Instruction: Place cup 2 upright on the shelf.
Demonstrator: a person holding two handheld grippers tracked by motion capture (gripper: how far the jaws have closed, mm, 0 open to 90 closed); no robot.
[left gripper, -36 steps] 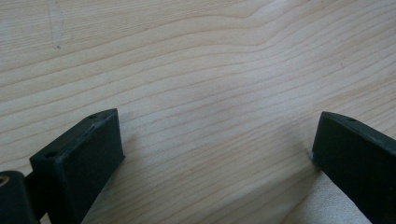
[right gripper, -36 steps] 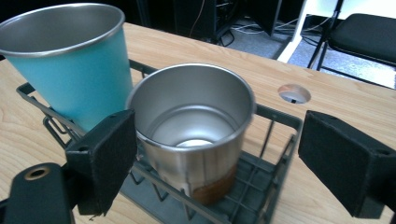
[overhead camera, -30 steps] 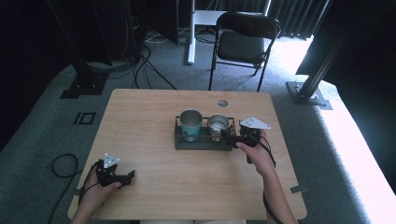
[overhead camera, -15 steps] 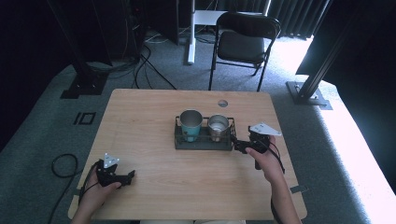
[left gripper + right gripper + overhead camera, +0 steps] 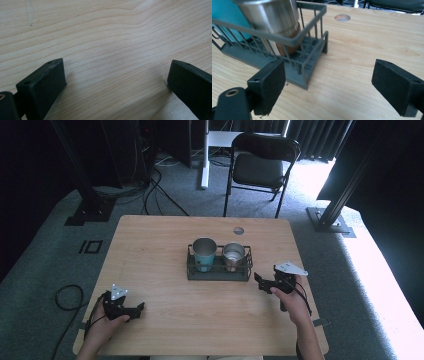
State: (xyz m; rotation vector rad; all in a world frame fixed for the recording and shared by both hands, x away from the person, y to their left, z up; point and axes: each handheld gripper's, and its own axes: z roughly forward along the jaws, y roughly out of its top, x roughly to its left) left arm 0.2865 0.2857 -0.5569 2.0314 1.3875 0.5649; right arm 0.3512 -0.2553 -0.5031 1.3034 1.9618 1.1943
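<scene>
A dark wire rack (image 5: 218,271) sits mid-table and holds a teal cup (image 5: 204,253) on its left and a steel cup (image 5: 233,256) on its right. Just right of the rack, low over the table, my right gripper (image 5: 261,282) is open and empty. In the right gripper view the rack's corner (image 5: 305,82) and the steel cup (image 5: 274,20) lie just ahead of the left jaw. My left gripper (image 5: 137,309) rests open near the table's front left. Its view shows bare wood (image 5: 112,50) between the jaws.
The wooden table (image 5: 150,250) has a round cable hole (image 5: 238,230) behind the rack. A black chair (image 5: 260,167) stands beyond the far edge. Cables (image 5: 65,295) lie on the grey carpet to the left.
My right gripper has drawn back from the rack's right end, toward the right and the front of the table. The left gripper has stayed put.
</scene>
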